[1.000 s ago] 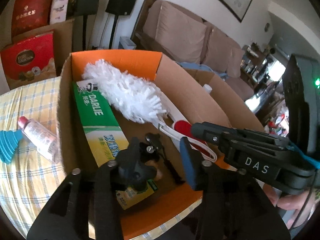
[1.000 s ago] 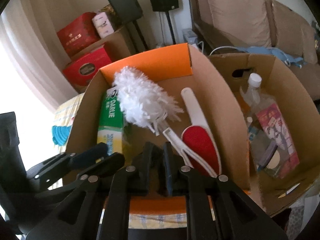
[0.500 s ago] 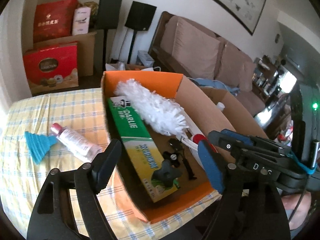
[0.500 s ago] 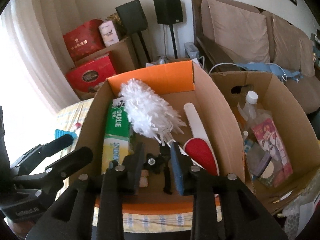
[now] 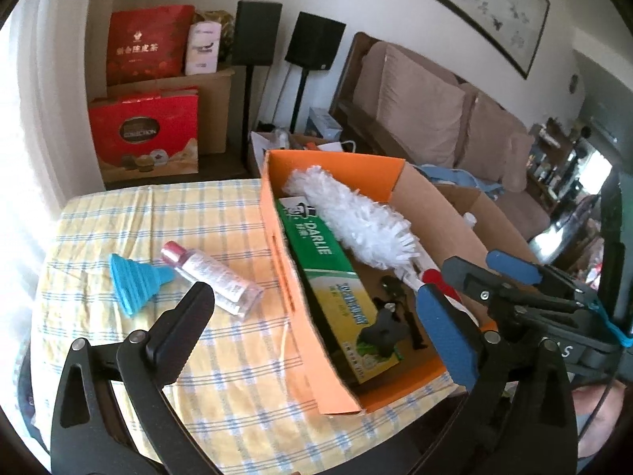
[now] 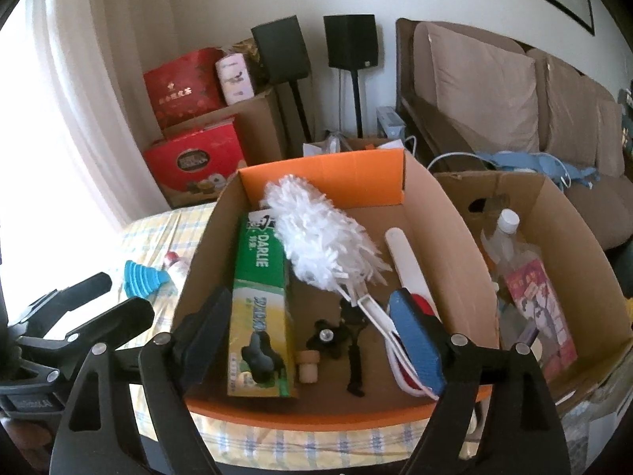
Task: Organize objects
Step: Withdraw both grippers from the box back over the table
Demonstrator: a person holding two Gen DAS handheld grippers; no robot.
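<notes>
The cardboard box (image 6: pixel 447 245) with orange flaps sits on the yellow checked tablecloth (image 5: pixel 166 213). Inside, at its left, lies a green carton reading "DARLIE" (image 6: pixel 259 293), with a white duster (image 6: pixel 320 241) just right of it and a black clamp (image 6: pixel 336 336) near the front. Left of the box lie a blue funnel (image 5: pixel 130 281) and a clear bottle (image 5: pixel 213 277). The left gripper (image 5: pixel 316 316) and right gripper (image 6: pixel 312 340) have just been opening; both gape, gripping nothing.

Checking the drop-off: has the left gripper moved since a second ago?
Yes. The left gripper has pulled back and to the left, out of the orange box. Its jaws have just been opening and are empty, leaving the black clamp inside.
</notes>
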